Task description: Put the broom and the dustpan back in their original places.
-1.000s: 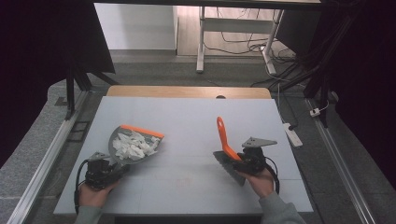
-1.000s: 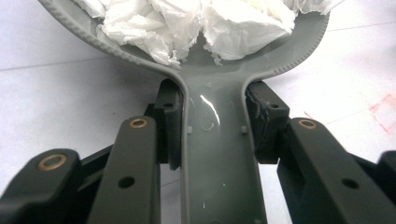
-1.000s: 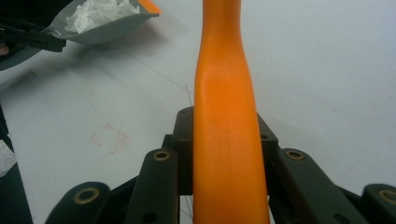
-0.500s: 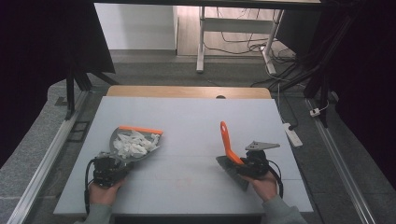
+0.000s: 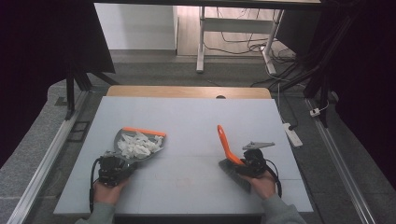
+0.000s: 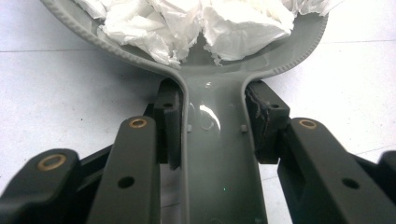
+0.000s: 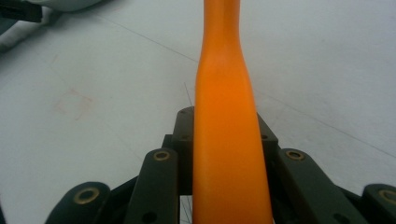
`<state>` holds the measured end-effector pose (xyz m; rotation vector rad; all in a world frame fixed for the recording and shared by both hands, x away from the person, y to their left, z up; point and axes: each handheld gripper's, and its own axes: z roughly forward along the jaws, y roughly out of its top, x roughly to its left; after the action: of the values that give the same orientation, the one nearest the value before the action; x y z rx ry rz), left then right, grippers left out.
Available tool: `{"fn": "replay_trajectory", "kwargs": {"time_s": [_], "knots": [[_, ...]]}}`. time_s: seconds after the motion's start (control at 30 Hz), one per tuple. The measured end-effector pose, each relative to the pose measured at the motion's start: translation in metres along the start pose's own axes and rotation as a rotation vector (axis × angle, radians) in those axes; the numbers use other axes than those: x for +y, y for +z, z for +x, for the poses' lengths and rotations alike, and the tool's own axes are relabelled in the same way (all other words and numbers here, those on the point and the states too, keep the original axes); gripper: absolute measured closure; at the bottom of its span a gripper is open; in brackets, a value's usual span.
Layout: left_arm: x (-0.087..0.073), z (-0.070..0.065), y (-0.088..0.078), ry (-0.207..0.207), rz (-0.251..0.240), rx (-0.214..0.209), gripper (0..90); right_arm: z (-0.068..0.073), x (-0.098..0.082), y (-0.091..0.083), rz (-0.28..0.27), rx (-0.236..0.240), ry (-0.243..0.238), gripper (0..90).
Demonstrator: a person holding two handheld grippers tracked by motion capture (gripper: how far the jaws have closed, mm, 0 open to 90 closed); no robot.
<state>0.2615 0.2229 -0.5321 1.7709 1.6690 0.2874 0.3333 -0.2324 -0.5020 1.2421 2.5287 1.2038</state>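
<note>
A grey dustpan [image 5: 154, 150] with an orange front lip lies on the pale table [image 5: 196, 116] at the left and holds a heap of crumpled white paper [image 5: 136, 145]. My left gripper [image 5: 114, 168] is shut on its handle. In the left gripper view the pads [image 6: 169, 123] press both sides of the dustpan's handle [image 6: 217, 154], with the paper [image 6: 201, 23] just beyond. At the right, my right gripper [image 5: 250, 164] is shut on a brush with an orange handle [image 5: 225, 142] that slants up and away, its dark head [image 5: 233, 171] on the table. In the right gripper view the orange handle [image 7: 226, 116] rises between the jaws.
A wooden strip [image 5: 187, 92] runs along the table's far edge. A white power strip [image 5: 293, 134] lies on the floor to the right, and metal rails [image 5: 51, 154] run along the left. A faint reddish mark [image 5: 184, 181] sits on the table between my hands.
The right hand and brush have shifted slightly toward the near edge, and the handle's tip sits a little lower. The dustpan has barely moved.
</note>
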Motion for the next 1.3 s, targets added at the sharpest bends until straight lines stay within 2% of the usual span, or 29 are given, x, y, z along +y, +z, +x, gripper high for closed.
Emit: {"fn": "replay_trajectory", "kwargs": {"time_s": [0.07, 0.27, 0.43, 0.7, 0.77, 0.87, 1.07, 1.3], "knots": [[0.000, 0.000, 0.000, -0.001, -0.001, 0.001, 60.4, -0.003, 0.000, 0.000, 0.001, 0.002, 0.010, 70.7], [-0.001, 0.000, 0.000, 0.004, -0.006, 0.006, 59.5, -0.009, 0.000, 0.001, 0.005, -0.009, -0.001, 70.3], [-0.001, -0.001, -0.001, 0.023, -0.012, -0.014, 49.8, -0.017, 0.001, 0.001, 0.013, -0.004, 0.006, 68.8], [-0.003, 0.001, -0.004, 0.034, -0.025, -0.014, 35.6, -0.023, 0.003, 0.001, 0.030, -0.058, -0.019, 56.8], [-0.004, 0.002, -0.006, 0.041, -0.030, -0.015, 32.8, -0.024, 0.003, 0.001, 0.041, -0.086, -0.029, 52.6], [-0.004, 0.004, -0.009, 0.053, -0.044, -0.020, 31.5, -0.027, 0.003, 0.001, 0.051, -0.119, -0.028, 48.8], [-0.005, 0.006, -0.013, 0.083, -0.063, -0.034, 30.5, -0.030, 0.003, 0.001, 0.056, -0.142, -0.006, 45.2], [-0.006, 0.003, -0.014, 0.124, -0.070, -0.040, 31.1, -0.030, 0.002, 0.000, 0.055, -0.163, -0.007, 43.9]]}}
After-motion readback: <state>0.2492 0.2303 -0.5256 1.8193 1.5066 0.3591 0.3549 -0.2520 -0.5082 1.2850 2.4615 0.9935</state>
